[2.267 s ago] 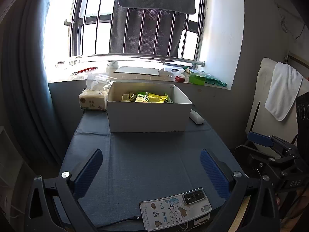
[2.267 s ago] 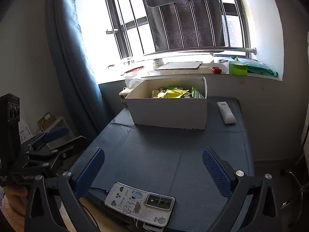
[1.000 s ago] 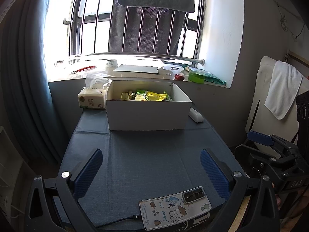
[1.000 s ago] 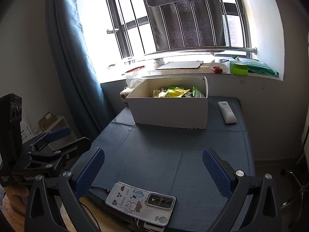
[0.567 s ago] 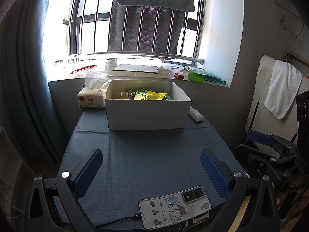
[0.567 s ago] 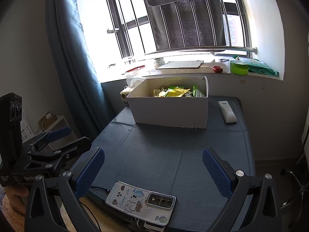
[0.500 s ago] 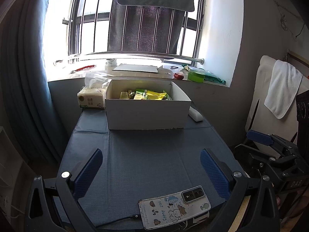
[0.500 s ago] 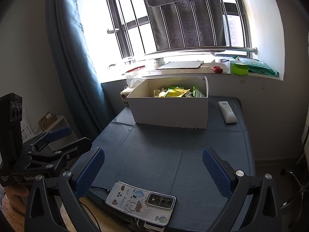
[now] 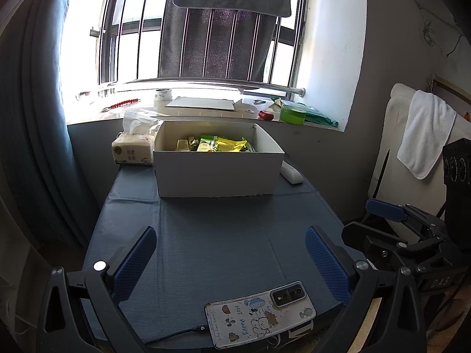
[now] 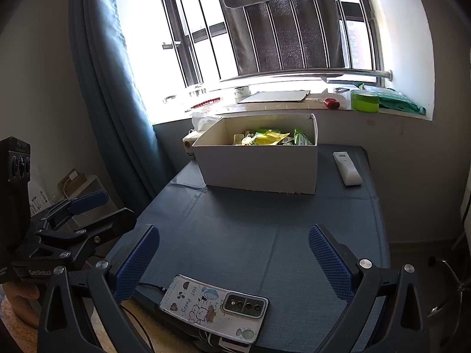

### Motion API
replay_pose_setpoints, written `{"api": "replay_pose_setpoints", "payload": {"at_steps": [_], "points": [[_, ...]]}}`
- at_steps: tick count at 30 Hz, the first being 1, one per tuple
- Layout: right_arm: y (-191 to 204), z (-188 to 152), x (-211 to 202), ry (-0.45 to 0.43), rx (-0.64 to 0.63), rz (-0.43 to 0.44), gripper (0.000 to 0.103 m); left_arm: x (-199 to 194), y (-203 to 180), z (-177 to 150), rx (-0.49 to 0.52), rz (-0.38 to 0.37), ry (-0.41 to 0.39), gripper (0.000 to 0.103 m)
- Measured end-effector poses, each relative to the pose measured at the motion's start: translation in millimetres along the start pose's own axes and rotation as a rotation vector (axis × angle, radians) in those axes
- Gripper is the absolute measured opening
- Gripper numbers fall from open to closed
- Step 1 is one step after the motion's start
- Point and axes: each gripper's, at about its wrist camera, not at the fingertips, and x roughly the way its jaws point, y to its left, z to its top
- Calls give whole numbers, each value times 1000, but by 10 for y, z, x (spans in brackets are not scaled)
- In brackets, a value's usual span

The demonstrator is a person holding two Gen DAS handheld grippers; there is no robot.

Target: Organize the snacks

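Barely anything is shifting since earlier: left gripper [image 9: 228,260] and right gripper [image 10: 232,260] are idling wide open and empty above the phone [image 9: 260,313], risking snagging its cable en route to the snacks [image 9: 216,145] sitting in the white box [image 9: 216,172] far across the table [image 9: 223,235].

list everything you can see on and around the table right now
box: 1, white, far middle of table
snacks: several, yellow and green, inside box
tissue pack: 1, cream, left of box
remote: 1, white, right of box
phone: 1, cartoon case, near table edge, cable plugged in
table: 1, dark blue cover
green tub: 1, windowsill
towel: 1, white, draped at right
left claw: open, empty
right claw: open, empty
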Motion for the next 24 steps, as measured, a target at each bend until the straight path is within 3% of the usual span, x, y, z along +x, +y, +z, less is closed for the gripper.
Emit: {"api": "replay_pose_setpoints", "payload": {"at_steps": [24], "points": [[-53, -14, 42, 10, 14, 0, 103, 12, -27, 10, 17, -1, 12, 103]]}}
